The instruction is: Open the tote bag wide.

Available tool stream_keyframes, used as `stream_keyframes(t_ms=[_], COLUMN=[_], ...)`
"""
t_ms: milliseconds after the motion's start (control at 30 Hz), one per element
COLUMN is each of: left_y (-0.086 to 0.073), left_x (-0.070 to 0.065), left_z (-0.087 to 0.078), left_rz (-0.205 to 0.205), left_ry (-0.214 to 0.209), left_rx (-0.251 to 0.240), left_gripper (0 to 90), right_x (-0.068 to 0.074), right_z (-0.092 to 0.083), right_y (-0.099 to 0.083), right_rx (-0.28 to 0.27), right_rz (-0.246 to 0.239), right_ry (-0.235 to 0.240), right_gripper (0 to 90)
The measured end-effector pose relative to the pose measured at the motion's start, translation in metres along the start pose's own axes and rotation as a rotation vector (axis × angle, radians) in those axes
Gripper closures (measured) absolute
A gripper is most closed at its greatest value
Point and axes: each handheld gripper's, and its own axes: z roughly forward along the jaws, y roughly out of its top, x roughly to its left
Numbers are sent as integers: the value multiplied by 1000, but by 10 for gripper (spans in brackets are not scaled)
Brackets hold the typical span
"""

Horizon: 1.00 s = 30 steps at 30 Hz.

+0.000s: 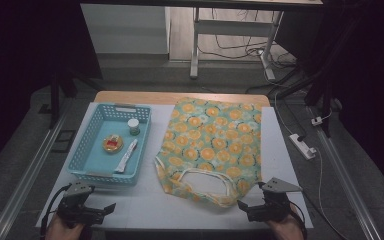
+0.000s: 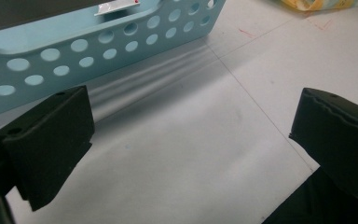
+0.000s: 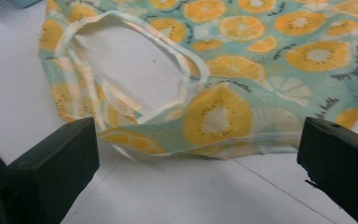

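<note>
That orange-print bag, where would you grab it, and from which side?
Probably by the pale handle loop of the bag. It lies at the bag's near end, facing the right gripper, whose jaws stand open just short of it. Come in low from the person's side.

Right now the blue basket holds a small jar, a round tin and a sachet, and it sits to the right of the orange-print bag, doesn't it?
Not quite: the blue basket sits left of the orange-print bag, as the high view shows. The small jar, round tin and sachet are inside it.
</note>
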Motion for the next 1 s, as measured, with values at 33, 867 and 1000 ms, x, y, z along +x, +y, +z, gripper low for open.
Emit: stream_keyframes(t_ms=[33,867,1000], left_y=[0,0,0], left_x=[0,-1,-1], left_z=[0,1,1], left_rz=[0,3,2], left_ry=[1,3,4], left_rx=[1,5,7], left_gripper=[0,0,0], right_x=[1,33,38], right_z=[1,24,32], right_y=[2,30,33], right_rx=[-6,59,78], right_rz=[-11,-80,-88], right_ry=[3,110,134], right_gripper=[0,0,0])
